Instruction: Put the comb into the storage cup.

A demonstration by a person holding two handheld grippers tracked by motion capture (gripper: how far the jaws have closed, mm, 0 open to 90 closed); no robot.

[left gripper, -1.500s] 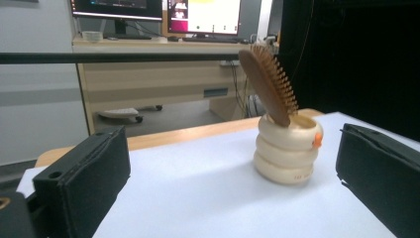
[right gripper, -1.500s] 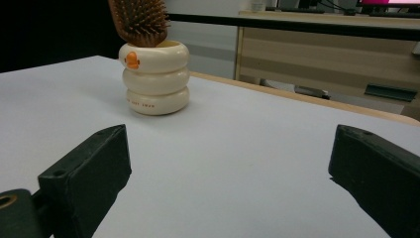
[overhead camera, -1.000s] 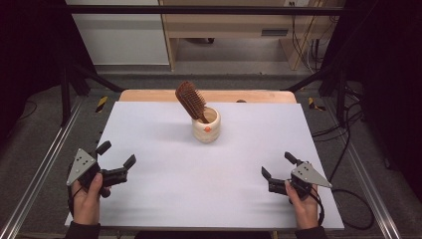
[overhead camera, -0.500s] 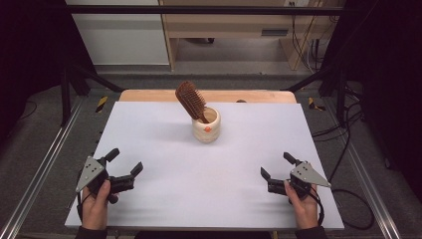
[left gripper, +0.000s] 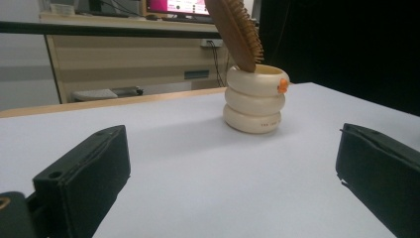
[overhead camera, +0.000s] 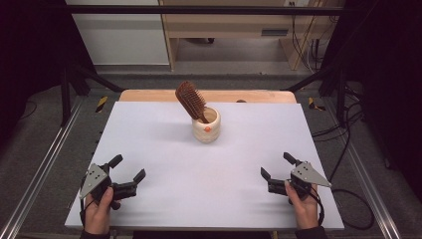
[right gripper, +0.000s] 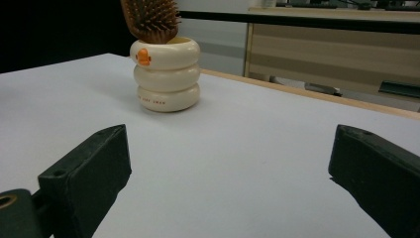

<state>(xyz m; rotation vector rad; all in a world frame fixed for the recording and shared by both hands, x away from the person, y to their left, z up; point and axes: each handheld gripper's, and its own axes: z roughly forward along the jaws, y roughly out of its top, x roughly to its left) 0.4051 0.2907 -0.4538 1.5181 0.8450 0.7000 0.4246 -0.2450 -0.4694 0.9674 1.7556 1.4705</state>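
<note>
Hairbrush (overhead camera: 191, 101) stands head-up in the cream ringed cup (overhead camera: 206, 126), leaning toward the table's left and far side, its handle down inside and its bristled head well above the rim. From my seat I see the cup on the white table top (overhead camera: 209, 169), a little beyond the middle, near the far wooden edge, with a small orange mark on its upper ring facing me. My left gripper (overhead camera: 127, 175) sits low over the near left corner of the table, its jaws spread wide and holding nothing; in the left gripper view the cup (left gripper: 254, 98) and the brush (left gripper: 236, 30) appear between the two black jaws, well apart from them. My right gripper (overhead camera: 277, 172) rests near the near right corner, its jaws likewise wide apart and empty; in the right gripper view the cup (right gripper: 166, 74) stands ahead toward the left jaw, with the brush (right gripper: 151, 19) rising out of it. Both grippers are well apart from the cup, one on each side
</note>
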